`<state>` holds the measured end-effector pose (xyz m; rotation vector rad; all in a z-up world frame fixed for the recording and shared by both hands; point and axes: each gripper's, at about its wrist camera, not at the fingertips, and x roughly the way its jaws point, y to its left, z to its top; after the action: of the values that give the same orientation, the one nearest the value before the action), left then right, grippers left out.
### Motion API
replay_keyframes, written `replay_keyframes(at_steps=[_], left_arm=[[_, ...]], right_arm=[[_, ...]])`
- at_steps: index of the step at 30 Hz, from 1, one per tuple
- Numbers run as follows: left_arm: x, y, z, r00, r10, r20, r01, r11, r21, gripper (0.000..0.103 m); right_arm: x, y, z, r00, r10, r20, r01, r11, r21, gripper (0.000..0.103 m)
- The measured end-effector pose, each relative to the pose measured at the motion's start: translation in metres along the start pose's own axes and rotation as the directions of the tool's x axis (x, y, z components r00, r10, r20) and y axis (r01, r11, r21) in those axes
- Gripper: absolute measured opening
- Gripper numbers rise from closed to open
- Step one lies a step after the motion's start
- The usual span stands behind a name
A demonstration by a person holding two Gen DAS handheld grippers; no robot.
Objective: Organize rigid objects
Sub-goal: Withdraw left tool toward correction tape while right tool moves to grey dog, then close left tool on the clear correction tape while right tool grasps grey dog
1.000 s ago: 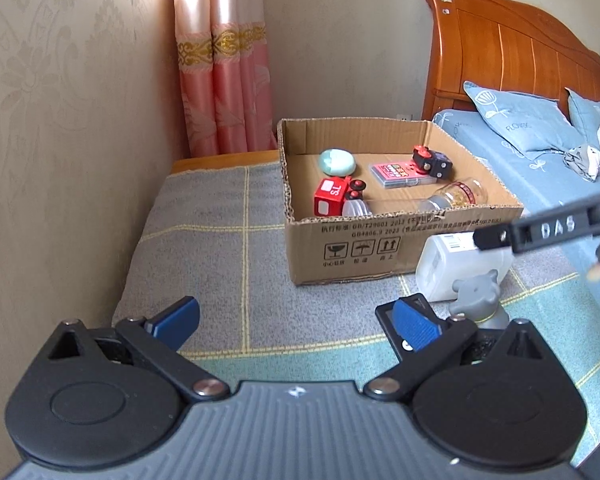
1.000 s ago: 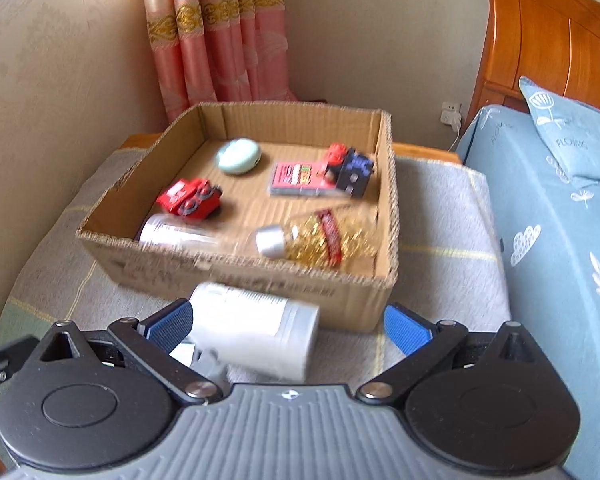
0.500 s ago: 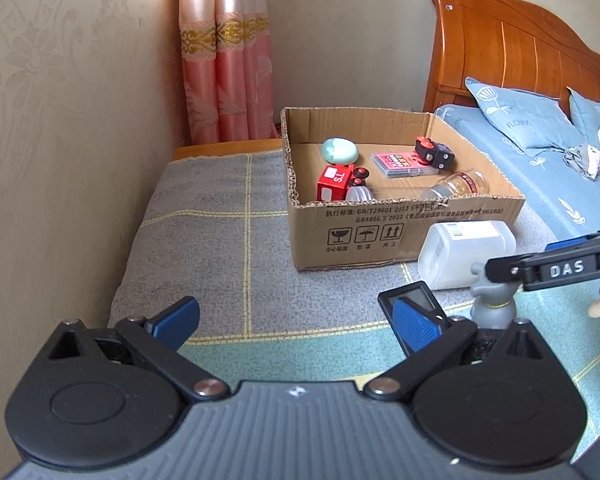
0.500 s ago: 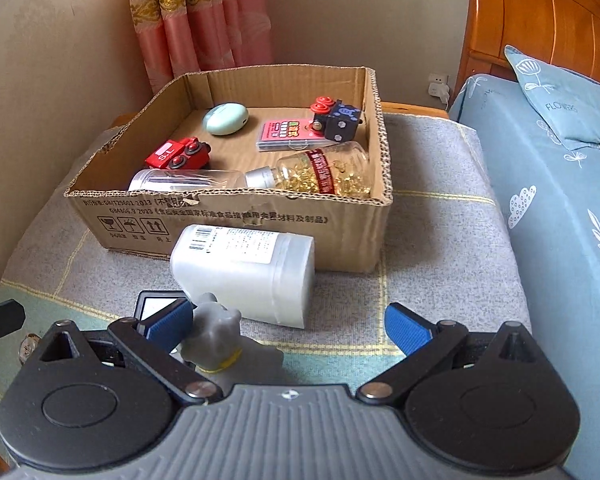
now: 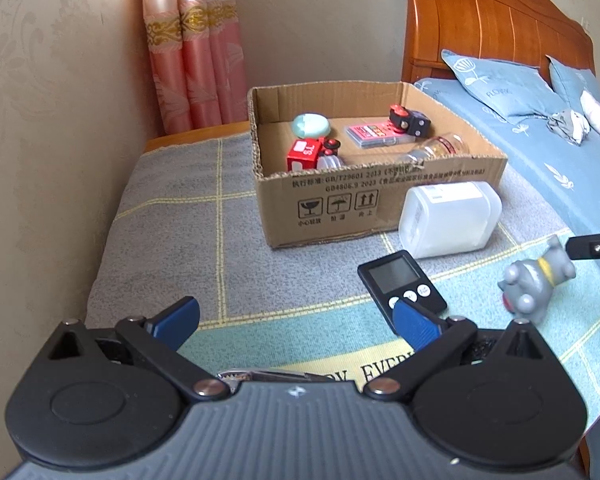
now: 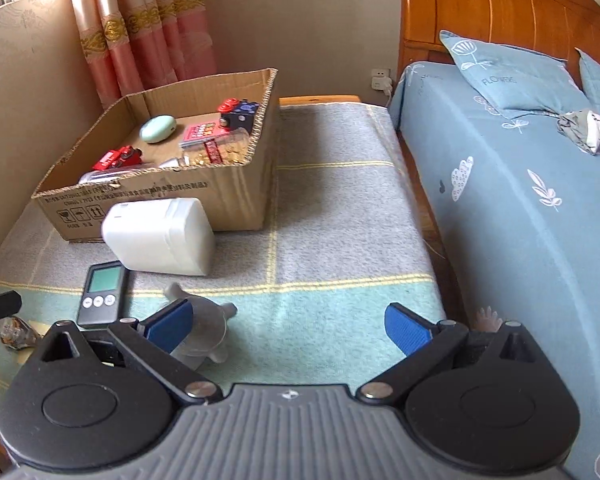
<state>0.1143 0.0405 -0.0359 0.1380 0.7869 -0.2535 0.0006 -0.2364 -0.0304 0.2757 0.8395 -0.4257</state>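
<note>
Left gripper (image 5: 296, 320): fingers spread wide, holding nothing, low in the left wrist frame over the grey and green blanket (image 5: 172, 216).

Right gripper (image 6: 289, 322): fingers spread wide, holding nothing, bottom centre of the right wrist frame.

Cardboard box (image 5: 364, 208): centre of the left wrist frame, upper left of the right wrist frame. Contents: mint oval case (image 5: 311, 125), red toy car (image 5: 306, 153), pink card pack (image 5: 374, 135), red and black toy (image 5: 410, 119), clear bottle (image 5: 440, 148).

White plastic jar (image 6: 160, 236): on its side, touching or just beside the box front.

Black timer (image 6: 102, 294): flat on the blanket, just beyond the left gripper's right finger.

Grey toy figure (image 6: 204, 328): tipped over, partly behind the right gripper's left finger.

Bed (image 6: 520, 200): right side of both frames.
</note>
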Motion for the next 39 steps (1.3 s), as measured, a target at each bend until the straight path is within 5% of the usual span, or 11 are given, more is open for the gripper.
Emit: replay_keyframes(at_steps=[4, 8, 12, 21, 29, 36, 39], left_arm=[[0.001, 0.001, -0.003, 1.0, -0.003, -0.007, 0.003, 1.0, -0.002, 0.102], [0.0, 0.002, -0.005, 1.0, -0.012, -0.004, 0.012, 1.0, -0.001, 0.102], [0.001, 0.001, -0.013, 0.999, -0.038, -0.023, 0.038, 0.999, 0.001, 0.102], [0.013, 0.008, -0.043, 0.991, -0.048, -0.125, 0.042, 0.998, -0.049, 0.102], [0.018, 0.005, -0.049, 0.995, 0.008, -0.104, -0.005, 0.999, 0.033, 0.102], [0.024, 0.023, -0.053, 0.992, -0.03, -0.126, 0.019, 0.996, -0.09, 0.102], [0.027, 0.014, -0.05, 0.992, -0.045, -0.118, 0.037, 0.997, -0.066, 0.102]], right_arm=[[-0.005, -0.016, -0.009, 0.999, -0.043, 0.002, 0.043, 0.999, 0.02, 0.103], [-0.016, -0.014, -0.014, 0.999, 0.032, 0.029, -0.032, 0.999, 0.014, 0.103], [-0.007, 0.012, -0.027, 0.996, 0.084, -0.004, -0.084, 0.992, -0.092, 0.103], [0.027, 0.049, -0.055, 0.999, 0.013, -0.051, -0.026, 0.964, -0.266, 0.103], [0.032, 0.043, -0.055, 0.995, 0.077, -0.058, -0.089, 0.966, -0.244, 0.103], [0.032, 0.042, -0.056, 0.995, 0.089, -0.046, -0.097, 0.963, -0.252, 0.103], [0.034, 0.044, -0.054, 0.995, 0.088, -0.044, -0.096, 0.963, -0.252, 0.103]])
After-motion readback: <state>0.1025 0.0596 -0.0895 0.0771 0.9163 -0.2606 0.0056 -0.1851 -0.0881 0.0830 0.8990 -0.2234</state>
